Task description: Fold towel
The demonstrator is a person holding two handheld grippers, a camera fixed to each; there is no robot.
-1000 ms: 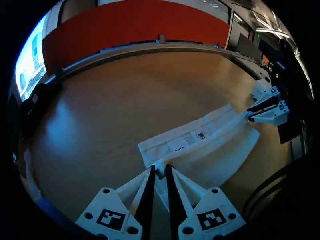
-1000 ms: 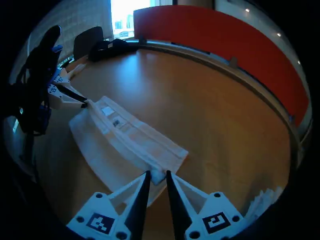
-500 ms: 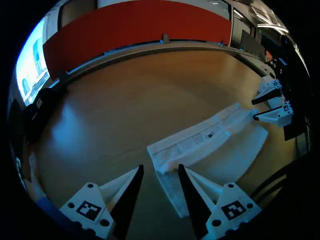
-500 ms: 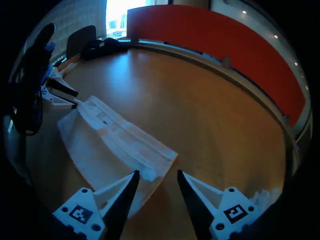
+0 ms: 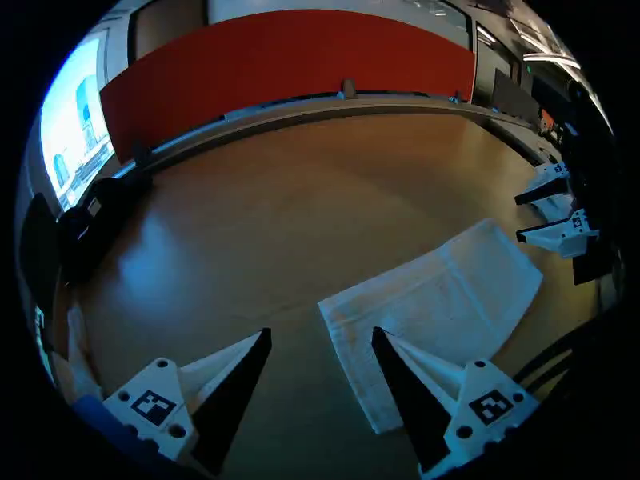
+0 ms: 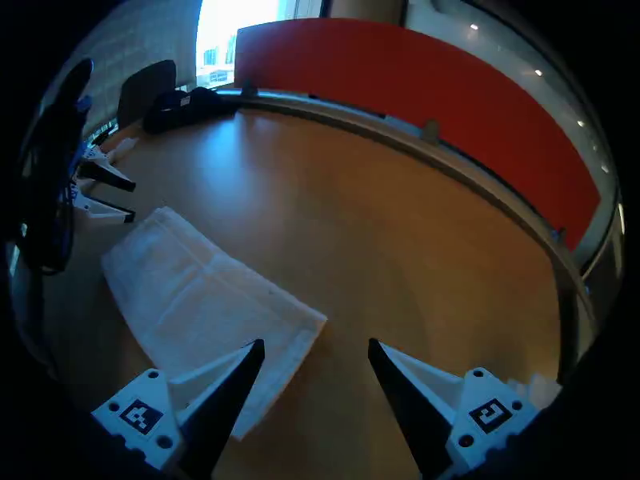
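Note:
A white towel (image 5: pixel 436 308) lies folded flat on the wooden table (image 5: pixel 280 200); in the right gripper view the same towel (image 6: pixel 196 296) lies left of centre. My left gripper (image 5: pixel 320 344) is open, its fingers astride the towel's near corner, touching nothing. My right gripper (image 6: pixel 314 356) is open too, just behind the towel's other near corner. In the left gripper view the right gripper (image 5: pixel 556 216) shows at the towel's far end. In the right gripper view the left gripper (image 6: pixel 104 192) shows off the towel's far edge, held by a dark-sleeved arm.
A red partition (image 5: pixel 280 60) runs along the table's far edge. A dark bag (image 5: pixel 100 212) sits at the left end of the table, and shows as a dark bag (image 6: pixel 188 104) beside a chair (image 6: pixel 144 84) in the right gripper view. White cloths (image 6: pixel 540 388) lie at the right.
Both grippers let go of the towel's corners and opened wide. The lifted fold dropped, so the towel now lies flat and folded over. Both grippers drew back a little.

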